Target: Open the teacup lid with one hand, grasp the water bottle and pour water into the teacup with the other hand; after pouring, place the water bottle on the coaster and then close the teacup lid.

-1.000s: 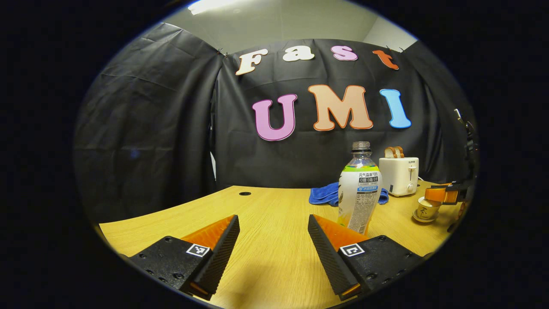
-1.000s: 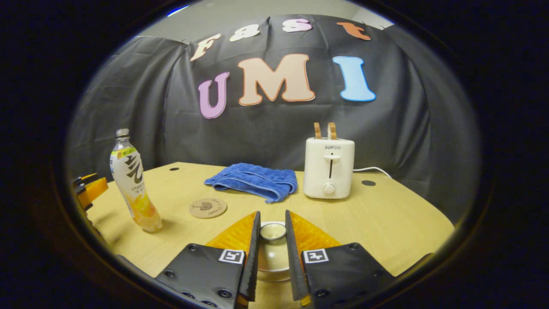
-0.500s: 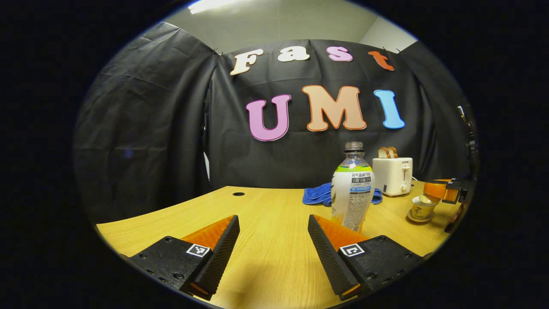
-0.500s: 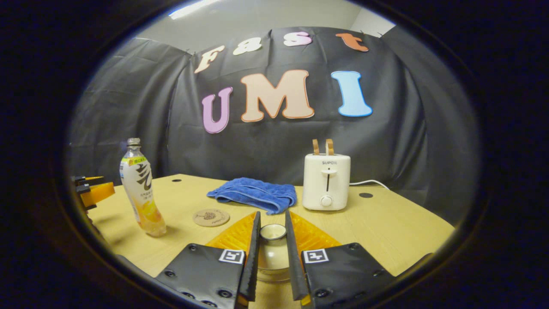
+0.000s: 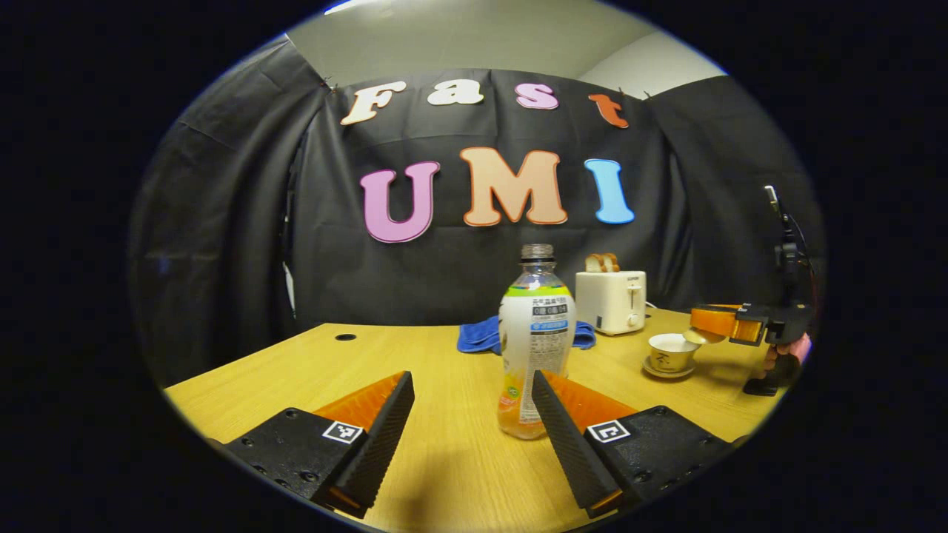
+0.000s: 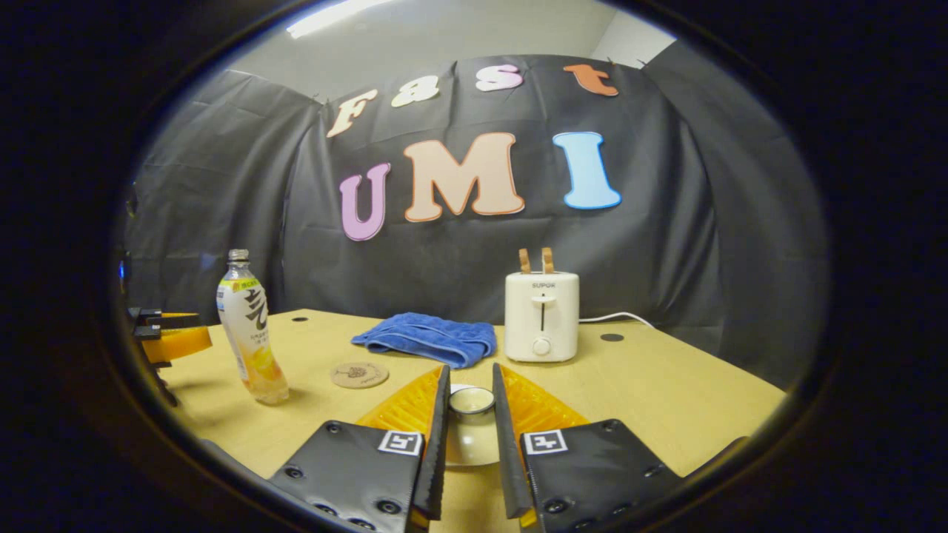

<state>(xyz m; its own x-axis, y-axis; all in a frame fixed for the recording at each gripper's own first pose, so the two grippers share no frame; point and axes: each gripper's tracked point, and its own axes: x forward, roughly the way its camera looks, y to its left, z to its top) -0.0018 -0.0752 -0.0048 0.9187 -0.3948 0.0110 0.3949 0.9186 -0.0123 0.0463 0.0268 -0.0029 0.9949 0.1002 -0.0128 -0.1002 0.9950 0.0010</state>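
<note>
the water bottle has its lower right side tucked behind one finger of the left gripper, so its base is partly covered there. in the right gripper view the teacup lid sits between the fingers of the right gripper and its sides are hidden by them; can't tell what's under it. in the left gripper view a hand is barely visible at the edge, mostly cut off. coaster print is too small to make out. the teacup has a mark too tiny to read.
</note>
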